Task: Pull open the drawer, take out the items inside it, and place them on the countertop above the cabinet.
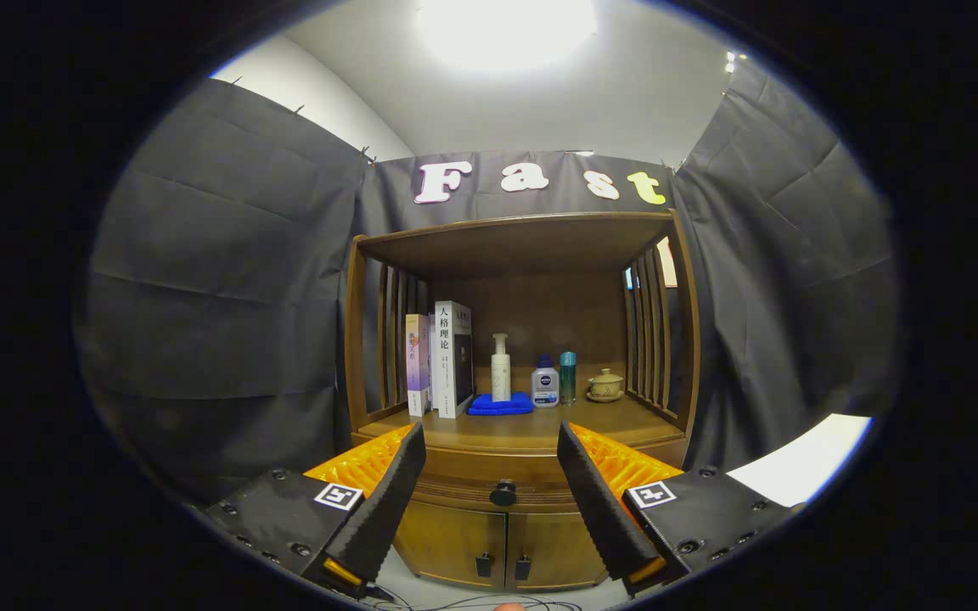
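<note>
Hand-held gripper (489, 458) open — drawer knob (503, 492) beyond fingers

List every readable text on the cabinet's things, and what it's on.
"人格理论": spine of the tall white book.
Purple book: spine print too blurred to read.
Squat bottle, pump bottle: print too small to read.
Gripper, open, drawer knob between its fingers: square tags, no words.

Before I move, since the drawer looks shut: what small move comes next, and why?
Probably ease straight forward toward the knob. The gripper is open, its jaws wide apart and holding nothing, with the knob centred between them but beyond the tips, so the drawer can't be pulled yet.
</note>
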The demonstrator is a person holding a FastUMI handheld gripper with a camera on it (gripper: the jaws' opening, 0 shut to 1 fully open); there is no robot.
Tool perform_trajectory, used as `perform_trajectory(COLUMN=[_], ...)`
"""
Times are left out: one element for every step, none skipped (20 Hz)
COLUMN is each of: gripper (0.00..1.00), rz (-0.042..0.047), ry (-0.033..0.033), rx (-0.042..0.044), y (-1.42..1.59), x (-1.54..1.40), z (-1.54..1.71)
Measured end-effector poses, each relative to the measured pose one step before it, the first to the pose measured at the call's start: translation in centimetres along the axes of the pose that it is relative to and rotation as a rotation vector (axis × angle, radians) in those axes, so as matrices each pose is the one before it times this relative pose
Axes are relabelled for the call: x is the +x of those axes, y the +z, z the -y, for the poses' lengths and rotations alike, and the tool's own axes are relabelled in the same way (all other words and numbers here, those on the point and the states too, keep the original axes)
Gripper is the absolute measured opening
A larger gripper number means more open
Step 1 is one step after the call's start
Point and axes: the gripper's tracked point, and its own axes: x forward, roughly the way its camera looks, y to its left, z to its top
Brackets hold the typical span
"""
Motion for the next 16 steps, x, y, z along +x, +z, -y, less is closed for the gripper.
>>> perform_trajectory(gripper=[0.97, 0.97, 0.97, 0.97, 0.97, 0.98, 0.98, 0.98, 0.98, 0.98, 0.98, 0.98, 0.98, 0.98, 0.98, 0.99], rz=[-0.00211, -0.00278, -0.00544, -0.00737, -0.00557, -0.00735, -0.00787, -0.00351, -0.00406, 0.00012, -0.00005, 0.00092, 0.00017, -0.00751, -0.00758, -0.0079], ry=[0.00481, 0.00242, 0.00144, 0.00575, 0.00078, -0.00059, 0.00214, 0.00428, 0.00453, 0.00092, 0.00037, 0.00407, 0.00511, 0.00361, 0.00014, -0.00137], rx=[-0.00679, -0.00972, -0.01406, -0.01269, -0.00857, -0.00316, 0.00187, 0.00056, -0.00466, -0.00837, -0.00775, -0.00116, 0.00224, 0.00006, -0.00185, -0.00032], y=[-0.104, -0.155, -0.192, -0.24, -0.221, -0.296, -0.232, -0.254, -0.061, -0.059, -0.112, -0.243, -0.221, -0.519, -0.532, -0.481], x=[0.064, 0.192, 0.269, 0.315, 0.407, 0.449, 0.484, 0.662, 0.677, 0.687, 0.618, 0.655, 0.665, 0.836, 0.848, 0.746], z=[-0.105, 0.012, 0.043, -0.111, -0.027, 0.088, -0.123, -0.356, -0.323, -0.337, -0.233, -0.443, -0.402, -0.294, -0.19, -0.217])
